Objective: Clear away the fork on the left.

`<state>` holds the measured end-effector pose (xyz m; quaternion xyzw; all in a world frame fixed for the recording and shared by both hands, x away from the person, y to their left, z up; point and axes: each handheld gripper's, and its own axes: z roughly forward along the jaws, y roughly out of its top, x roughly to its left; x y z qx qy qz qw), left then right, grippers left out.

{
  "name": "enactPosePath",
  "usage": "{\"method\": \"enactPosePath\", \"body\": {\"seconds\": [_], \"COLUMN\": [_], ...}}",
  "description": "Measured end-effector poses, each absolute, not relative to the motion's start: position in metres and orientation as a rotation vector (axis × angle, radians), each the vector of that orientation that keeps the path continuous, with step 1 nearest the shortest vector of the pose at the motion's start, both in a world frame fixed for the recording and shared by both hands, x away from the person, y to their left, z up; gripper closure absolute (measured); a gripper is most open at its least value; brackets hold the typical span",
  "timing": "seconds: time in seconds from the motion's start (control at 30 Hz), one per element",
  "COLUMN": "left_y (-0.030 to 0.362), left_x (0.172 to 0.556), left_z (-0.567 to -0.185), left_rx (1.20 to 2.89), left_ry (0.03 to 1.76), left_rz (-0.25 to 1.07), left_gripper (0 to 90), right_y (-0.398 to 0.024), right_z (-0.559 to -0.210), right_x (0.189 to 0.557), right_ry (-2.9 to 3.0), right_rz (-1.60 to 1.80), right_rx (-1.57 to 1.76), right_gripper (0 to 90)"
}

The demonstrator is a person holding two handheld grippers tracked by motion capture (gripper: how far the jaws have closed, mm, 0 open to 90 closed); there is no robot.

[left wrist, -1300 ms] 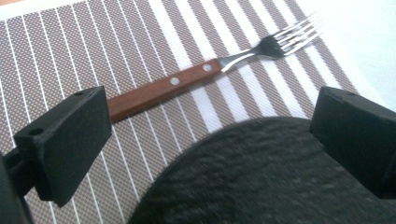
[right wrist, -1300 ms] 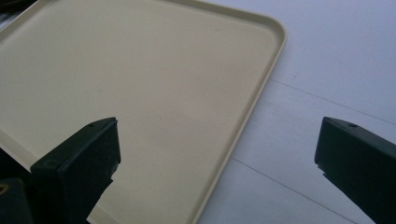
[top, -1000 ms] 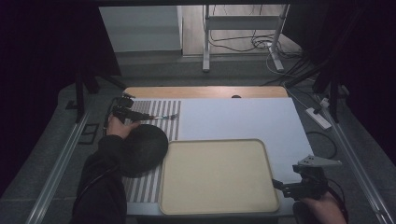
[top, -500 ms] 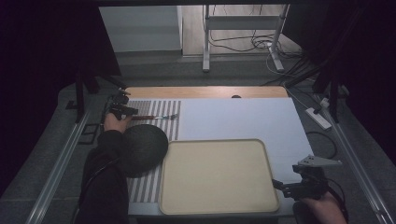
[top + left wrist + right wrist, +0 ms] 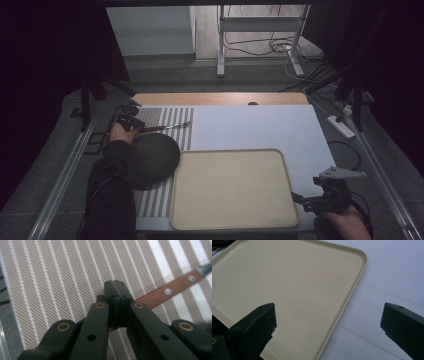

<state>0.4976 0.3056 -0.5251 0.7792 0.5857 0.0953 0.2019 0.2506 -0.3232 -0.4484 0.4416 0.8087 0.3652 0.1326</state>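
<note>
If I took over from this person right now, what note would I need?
Left claw: its jaws have just been closing and now stand shut on the wooden handle of the fork, at the far left of the striped mat.
Right claw: open, holding nothing, over the near right corner of the tray.
Dark bowl sits on the mat, left of the tray.
Done: fork gripped.
Left: probably lift and place it; the tray has nothing on it.

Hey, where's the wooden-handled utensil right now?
In the high view the utensil lies on the striped mat at the table's far left, just beyond the dark bowl, with the left gripper shut on its handle end.
</note>
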Motion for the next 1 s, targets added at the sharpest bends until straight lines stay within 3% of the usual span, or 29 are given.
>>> {"method": "enactPosePath", "body": {"seconds": [0.2, 0.37, 0.5, 0.67, 0.8, 0.93, 1.0], "left_y": [0.306, 0.309, 0.31, 0.308, 0.304, 0.293, 0.286], "left_x": [0.49, 0.489, 0.489, 0.491, 0.493, 0.497, 0.498], "left_z": [-0.524, -0.522, -0.514, -0.509, -0.508, -0.507, -0.507], "left_rx": [2.198, 2.172, 2.121, 2.091, 2.076, 2.134, 2.173], "left_ry": [1.605, 1.595, 1.581, 1.558, 1.545, 1.489, 1.459], "left_rz": [0.183, 0.198, 0.228, 0.233, 0.228, 0.215, 0.222], "left_gripper": [89.2, 88.8, 71.5, 35.4, 13.5, 0.2, 0.0], "right_y": [-0.322, -0.322, -0.323, -0.322, -0.322, -0.322, -0.322], "right_z": [-0.448, -0.448, -0.449, -0.448, -0.449, -0.449, -0.449], "right_x": [0.251, 0.251, 0.251, 0.251, 0.251, 0.251, 0.251], "right_ry": [2.352, 2.353, 2.354, 2.356, 2.358, 2.358, 2.36], "right_rz": [1.05, 1.051, 1.054, 1.05, 1.048, 1.048, 1.048], "right_rx": [1.278, 1.278, 1.28, 1.276, 1.274, 1.274, 1.272], "right_gripper": [0.9, 0.9, 0.9, 0.9, 0.9, 0.9, 0.9]}}
